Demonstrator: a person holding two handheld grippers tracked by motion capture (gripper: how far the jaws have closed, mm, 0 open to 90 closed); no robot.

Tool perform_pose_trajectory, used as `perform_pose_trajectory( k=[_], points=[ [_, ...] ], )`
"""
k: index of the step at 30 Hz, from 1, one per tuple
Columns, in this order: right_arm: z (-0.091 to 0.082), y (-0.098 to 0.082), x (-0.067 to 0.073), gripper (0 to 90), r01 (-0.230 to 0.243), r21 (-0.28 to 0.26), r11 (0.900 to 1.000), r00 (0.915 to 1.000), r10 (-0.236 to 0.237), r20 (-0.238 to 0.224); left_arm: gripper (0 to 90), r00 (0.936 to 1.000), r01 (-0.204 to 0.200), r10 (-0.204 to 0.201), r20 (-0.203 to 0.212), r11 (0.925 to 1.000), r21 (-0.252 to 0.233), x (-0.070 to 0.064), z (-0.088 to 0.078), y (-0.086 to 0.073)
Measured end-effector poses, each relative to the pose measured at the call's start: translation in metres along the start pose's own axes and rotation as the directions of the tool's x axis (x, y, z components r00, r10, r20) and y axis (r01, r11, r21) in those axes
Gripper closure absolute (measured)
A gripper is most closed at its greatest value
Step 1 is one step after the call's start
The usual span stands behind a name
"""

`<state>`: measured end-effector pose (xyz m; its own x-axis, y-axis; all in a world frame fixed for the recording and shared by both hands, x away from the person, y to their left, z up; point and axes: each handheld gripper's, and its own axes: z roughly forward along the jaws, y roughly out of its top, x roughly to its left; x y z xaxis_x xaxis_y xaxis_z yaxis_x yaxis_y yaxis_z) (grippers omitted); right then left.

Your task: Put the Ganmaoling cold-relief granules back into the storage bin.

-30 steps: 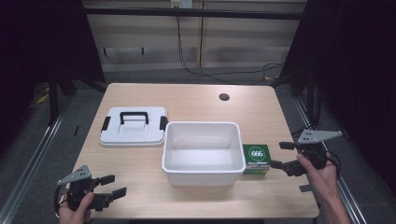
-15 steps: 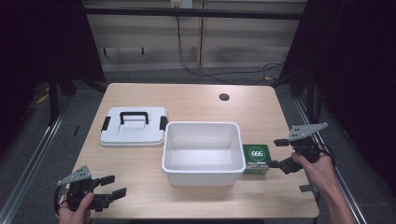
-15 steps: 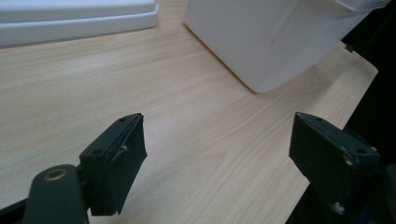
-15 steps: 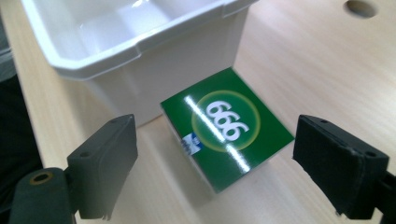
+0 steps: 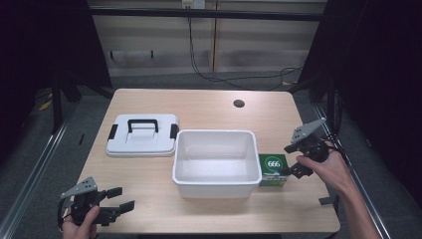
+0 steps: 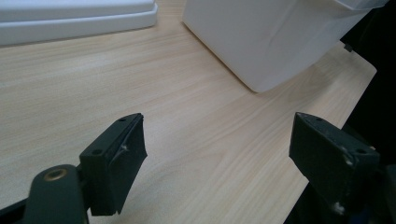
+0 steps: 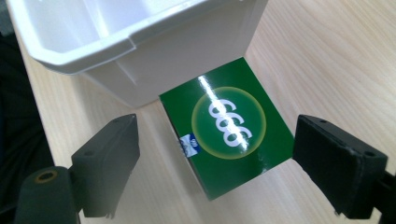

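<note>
Right gripper (image 5: 290, 160) has closed on the green box (image 5: 272, 168), jaws released (white bin (image 5: 217, 185) empty).

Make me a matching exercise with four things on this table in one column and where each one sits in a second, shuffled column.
Things:
1. green box
2. white lid
3. white bin
4. left gripper

Places:
A. middle of the table
B. near front left corner, jaws open
C. against the bin's right side, by the open right gripper
D. left of the bin, handle up

Pairs: 1-C, 2-D, 3-A, 4-B
</note>
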<state>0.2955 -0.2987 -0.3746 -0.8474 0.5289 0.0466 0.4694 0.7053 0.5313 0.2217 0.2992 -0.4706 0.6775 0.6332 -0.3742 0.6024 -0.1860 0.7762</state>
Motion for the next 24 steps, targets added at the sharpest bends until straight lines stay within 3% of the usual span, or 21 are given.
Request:
perform_pose_trajectory(
  k=[3, 10, 15, 19, 21, 24],
  points=[
    [0.004, 0.005, -0.002, 14.3, 0.05, 0.007, 0.999, 0.9984, -0.049, -0.027, 18.6, 1.0, 0.001, -0.001, 0.001, 1.0, 0.0, 0.0, 0.0, 0.0],
    [0.012, 0.013, -0.008, 10.8, 0.117, 0.031, 0.993, 0.9902, -0.114, -0.081, 18.6, 1.0, -0.002, 0.002, 0.002, 1.0, 0.002, 0.001, 0.0, 0.0],
    [0.017, 0.018, -0.009, 9.2, 0.188, 0.076, 0.979, 0.979, -0.181, -0.094, 18.6, 1.0, 0.001, -0.001, 0.005, 1.0, 0.003, 0.001, 0.0, 0.0],
    [0.022, 0.023, -0.009, 9.2, 0.213, 0.162, 0.963, 0.975, -0.199, -0.098, 18.6, 1.0, 0.001, -0.001, 0.006, 1.0, 0.004, 0.0, 0.001, 0.0],
    [0.023, 0.026, -0.009, 9.2, 0.24, 0.163, 0.957, 0.9691, -0.226, -0.097, 18.6, 1.0, 0.0, 0.0, 0.006, 1.0, 0.004, 0.001, 0.0, 0.0],
    [0.026, 0.029, -0.011, 9.2, 0.248, 0.177, 0.952, 0.9676, -0.234, -0.095, 18.6, 1.0, 0.003, -0.003, 0.006, 1.0, 0.004, 0.001, 0.0, 0.0]
  ],
)
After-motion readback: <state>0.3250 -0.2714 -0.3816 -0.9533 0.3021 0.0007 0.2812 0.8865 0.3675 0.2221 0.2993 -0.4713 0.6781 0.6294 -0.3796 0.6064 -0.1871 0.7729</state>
